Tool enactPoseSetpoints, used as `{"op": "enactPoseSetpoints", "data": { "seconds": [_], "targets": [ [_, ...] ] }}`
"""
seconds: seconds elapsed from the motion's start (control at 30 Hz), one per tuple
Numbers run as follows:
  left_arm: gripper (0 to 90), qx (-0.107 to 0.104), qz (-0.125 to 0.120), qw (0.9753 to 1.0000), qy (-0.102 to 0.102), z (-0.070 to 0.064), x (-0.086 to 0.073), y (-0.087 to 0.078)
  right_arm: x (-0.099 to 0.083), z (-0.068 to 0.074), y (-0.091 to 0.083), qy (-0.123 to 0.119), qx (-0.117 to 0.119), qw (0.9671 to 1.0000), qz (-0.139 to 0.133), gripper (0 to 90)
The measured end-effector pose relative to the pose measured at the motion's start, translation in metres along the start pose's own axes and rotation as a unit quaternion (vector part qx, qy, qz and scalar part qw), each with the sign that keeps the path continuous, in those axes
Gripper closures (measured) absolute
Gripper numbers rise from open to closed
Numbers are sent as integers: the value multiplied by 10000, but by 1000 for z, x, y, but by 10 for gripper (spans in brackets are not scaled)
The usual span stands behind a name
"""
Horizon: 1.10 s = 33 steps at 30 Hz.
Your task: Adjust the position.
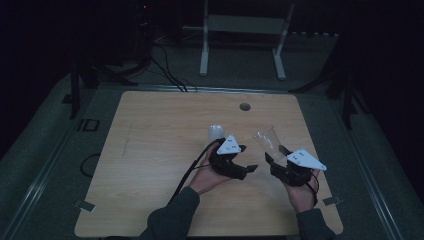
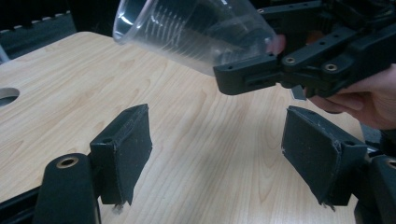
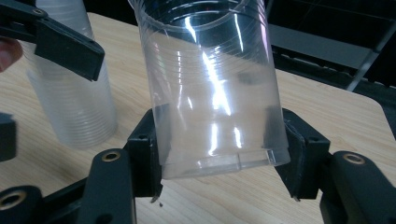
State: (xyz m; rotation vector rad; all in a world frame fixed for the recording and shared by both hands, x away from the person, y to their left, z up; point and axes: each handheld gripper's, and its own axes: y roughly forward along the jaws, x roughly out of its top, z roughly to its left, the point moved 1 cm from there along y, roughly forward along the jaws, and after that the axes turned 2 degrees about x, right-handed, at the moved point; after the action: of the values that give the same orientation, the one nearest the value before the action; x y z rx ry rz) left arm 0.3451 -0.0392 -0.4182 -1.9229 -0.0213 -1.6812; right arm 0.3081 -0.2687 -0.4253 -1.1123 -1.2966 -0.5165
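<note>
The right gripper [image 1: 278,152] is clamped on a clear ribbed plastic cup [image 3: 212,88], its two black pads pressed against the cup's lower wall near the base, as the right gripper view shows; in the high view that cup [image 1: 265,139] is held off the light wooden table [image 1: 150,150], tilted with its mouth toward the far side. The left gripper [image 1: 247,159] holds nothing, its jaws standing well apart with bare tabletop between them in the left gripper view, where the held cup [image 2: 194,32] passes above and ahead. A stack of translucent white plastic cups [image 3: 74,93] stands on the table just beyond the left gripper, seen also in the high view [image 1: 215,132]. The chief risk appears to be the grip itself: the wall is thin and smooth, so too much squeeze would likely buckle or crack it, while too little would let the tilted cup slide from the pads and fall. A second risk is contact: the two grippers work close together, and a careless swing of either could strike the held cup or topple the nearby stack. Should the cup be passed across, release before the open jaws have closed would probably drop it.
</note>
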Motion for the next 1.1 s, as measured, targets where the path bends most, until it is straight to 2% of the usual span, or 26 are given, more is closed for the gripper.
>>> {"op": "enactPoseSetpoints", "data": {
  "seconds": [0.27, 0.57, 0.67, 0.93, 1.1],
  "targets": [
    [236, -27, -81, 9997, -233, 4, 3, 0, -1, 2, -3, 73, -16, 9998, -157, 417],
    [190, -87, -32, 9994, -320, 2, 9, 3, -1, 4, -5, 144, -7, 9995, -296, 417],
    [182, -148, -62, 9991, -385, 2, 10, 4, -2, 5, -6, 138, -6, 9993, -333, 417],
    [177, -119, -102, 9990, -425, 0, 15, 6, -3, 7, -8, 187, 0, 9989, -431, 417],
    [177, -141, -174, 9982, -549, 2, 17, 5, -3, 9, -9, 144, 24, 9988, -478, 416]
  ]
}}
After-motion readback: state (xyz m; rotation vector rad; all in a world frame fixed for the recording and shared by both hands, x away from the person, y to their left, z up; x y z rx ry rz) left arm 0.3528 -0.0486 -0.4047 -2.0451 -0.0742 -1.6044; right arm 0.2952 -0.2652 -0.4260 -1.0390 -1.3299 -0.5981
